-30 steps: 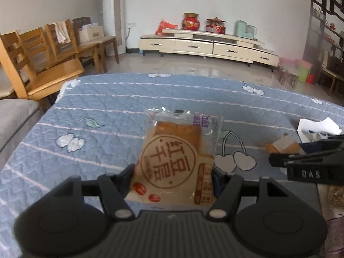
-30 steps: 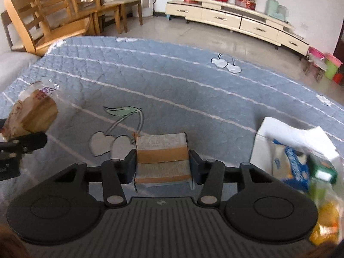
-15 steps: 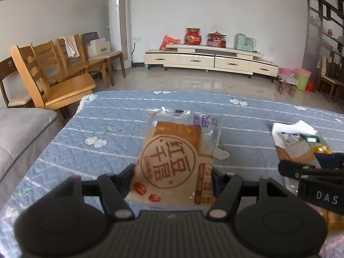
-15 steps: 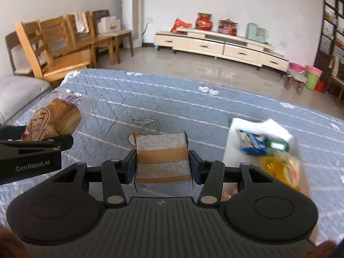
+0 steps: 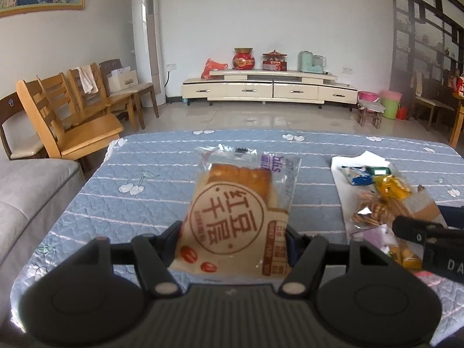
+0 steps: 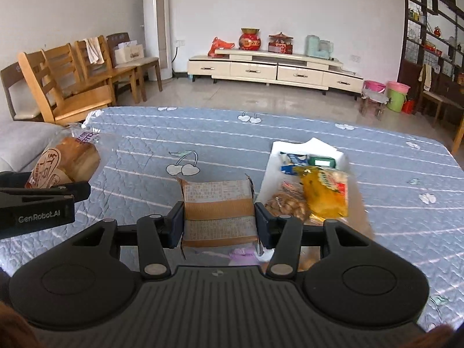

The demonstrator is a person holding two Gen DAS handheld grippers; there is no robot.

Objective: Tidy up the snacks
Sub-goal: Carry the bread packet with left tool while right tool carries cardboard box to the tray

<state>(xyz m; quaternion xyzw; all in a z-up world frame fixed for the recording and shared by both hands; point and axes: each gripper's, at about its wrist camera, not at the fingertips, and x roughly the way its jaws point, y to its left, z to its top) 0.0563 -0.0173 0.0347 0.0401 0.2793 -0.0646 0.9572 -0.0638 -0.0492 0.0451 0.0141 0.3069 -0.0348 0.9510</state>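
1. A blue quilted table cover with white cherry prints fills the lower half of both views, with wooden chairs off its far left corner.
2. A white tray lies on the right part of the cover. In it sit a yellow snack bag, a blue-and-white packet, a green packet and a bag of round biscuits, crowded together.
3. The left gripper is closed on a bread packet printed with red characters. Its fingers press the packet's lower sides, and the packet stands upright above the cover, left of the tray.
4. The right gripper is clamped on a small brown-and-white wrapped snack, one finger on each side, held flat with its printed label facing up. The snack sits just left of the tray's near end, raised over the cover.
5. In the right wrist view, the bread packet and left gripper appear at the far left, well apart from the wrapped snack.
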